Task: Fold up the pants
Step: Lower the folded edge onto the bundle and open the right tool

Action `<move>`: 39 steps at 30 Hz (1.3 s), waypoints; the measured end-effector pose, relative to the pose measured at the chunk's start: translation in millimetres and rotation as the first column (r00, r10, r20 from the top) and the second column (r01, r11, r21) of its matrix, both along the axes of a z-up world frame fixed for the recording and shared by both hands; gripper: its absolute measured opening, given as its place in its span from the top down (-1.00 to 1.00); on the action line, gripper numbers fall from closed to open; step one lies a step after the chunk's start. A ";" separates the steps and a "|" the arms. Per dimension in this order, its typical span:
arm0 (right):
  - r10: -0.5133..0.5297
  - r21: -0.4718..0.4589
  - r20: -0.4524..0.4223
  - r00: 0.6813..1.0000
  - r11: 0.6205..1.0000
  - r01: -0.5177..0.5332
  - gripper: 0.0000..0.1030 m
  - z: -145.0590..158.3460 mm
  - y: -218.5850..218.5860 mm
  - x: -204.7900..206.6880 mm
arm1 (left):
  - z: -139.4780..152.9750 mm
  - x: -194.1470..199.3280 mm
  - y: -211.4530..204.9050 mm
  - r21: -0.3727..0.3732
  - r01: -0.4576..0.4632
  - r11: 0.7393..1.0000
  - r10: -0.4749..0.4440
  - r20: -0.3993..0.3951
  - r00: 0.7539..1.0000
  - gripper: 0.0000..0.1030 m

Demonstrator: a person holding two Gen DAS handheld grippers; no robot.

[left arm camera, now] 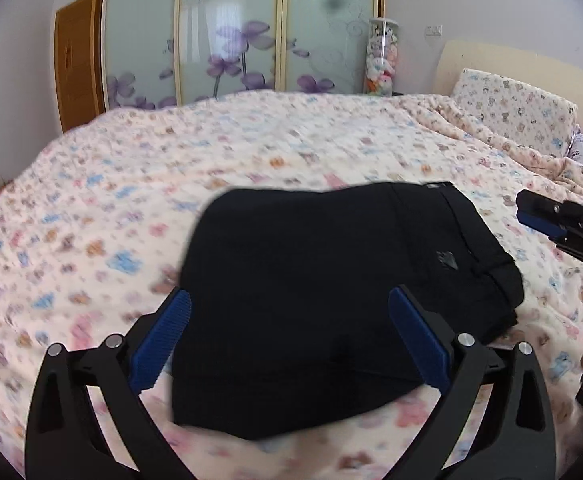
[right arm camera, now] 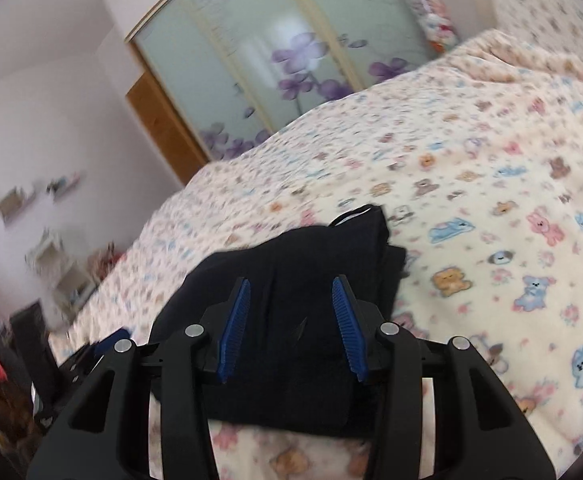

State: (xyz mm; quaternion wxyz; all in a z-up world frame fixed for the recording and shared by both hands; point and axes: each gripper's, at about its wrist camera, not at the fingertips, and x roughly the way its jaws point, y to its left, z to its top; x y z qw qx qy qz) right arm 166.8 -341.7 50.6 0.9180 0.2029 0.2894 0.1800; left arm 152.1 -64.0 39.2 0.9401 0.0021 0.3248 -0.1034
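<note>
I see the black pants [left arm camera: 331,288] folded into a compact stack near the bed's [left arm camera: 251,152] close edge. My left hand-held gripper [left arm camera: 289,336] gapes wide, empty; my right hand-held gripper [right arm camera: 291,324] is partly open above them, gripping nothing.

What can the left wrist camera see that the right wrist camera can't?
Only the left wrist view shows the pillow with the bear print, the headboard behind it, and the right gripper poking in from the side. Only the right wrist view shows the white shelf by the far wall. Both see the folded black pants lying on the bear-print blanket, the wardrobe doors with purple flowers, and the clear tube of soft toys. In each view the camera's own gripper has open jaws with nothing between them.
</note>
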 end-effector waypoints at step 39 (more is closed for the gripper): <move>-0.094 -0.329 -0.007 0.996 0.941 0.087 -0.50 -12.8 60.4 -130.9 | -25.8 -135.1 34.4 -0.049 -0.059 0.997 0.064 0.104 0.993 -0.97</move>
